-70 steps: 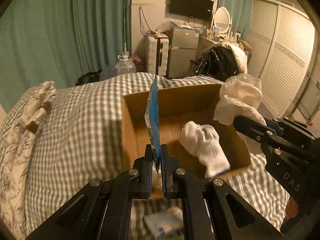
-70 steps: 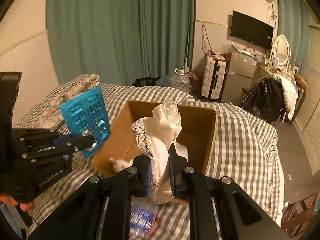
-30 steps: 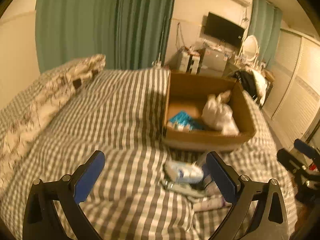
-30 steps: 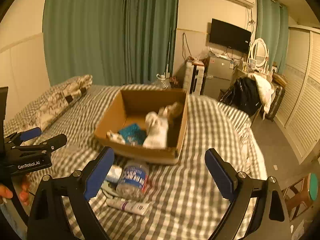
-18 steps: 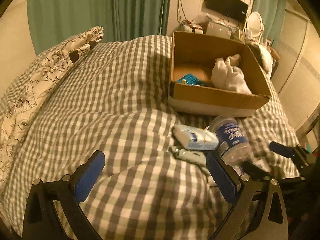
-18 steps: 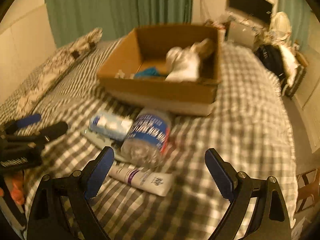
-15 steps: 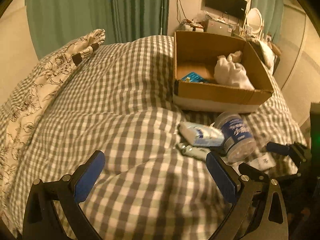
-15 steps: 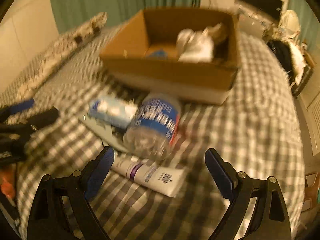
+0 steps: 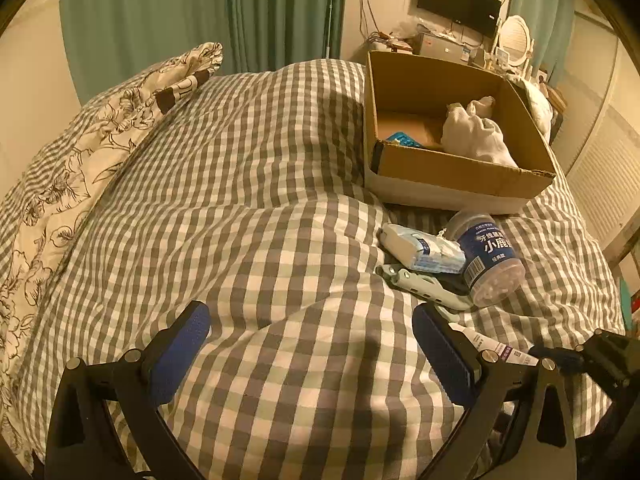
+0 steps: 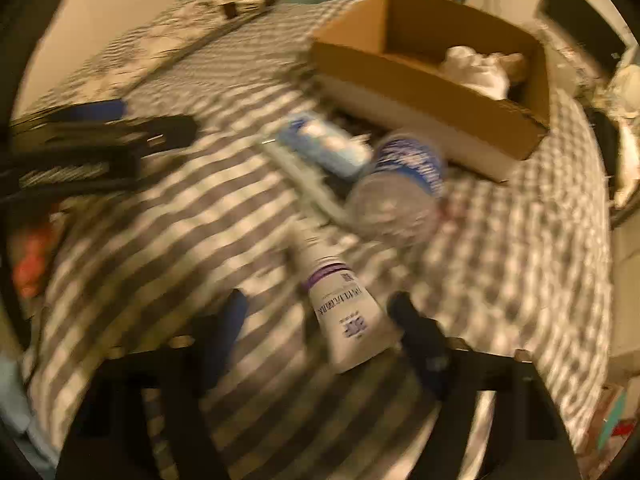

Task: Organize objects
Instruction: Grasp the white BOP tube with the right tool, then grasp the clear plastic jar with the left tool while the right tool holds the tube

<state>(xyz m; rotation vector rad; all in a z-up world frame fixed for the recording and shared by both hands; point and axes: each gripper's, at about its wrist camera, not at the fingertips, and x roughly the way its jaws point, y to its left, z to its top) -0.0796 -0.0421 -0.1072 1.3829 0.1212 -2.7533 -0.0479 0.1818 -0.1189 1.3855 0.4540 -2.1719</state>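
The left tongs point(image 9: 310, 354) are hanging wide open over the grey-and-white checked bed point(image 9: 248, 208), holding nothing. The right tongs point(image 10: 320, 320) are gaping open too, their blue-padded fingers point(image 10: 416, 332) sitting either side of a white squeeze tube with purple print point(image 10: 346, 312) lying on the bed. Just beyond it, a clear plastic bottle with a blue label point(image 9: 490, 258), a pale blue tissue pack point(image 9: 420, 248) and a grey-green folding tool point(image 9: 424, 286) are clustered beside the open cardboard box point(image 9: 452, 170), which is holding white cloth point(image 9: 476, 136) and a blue packet point(image 9: 402, 140).
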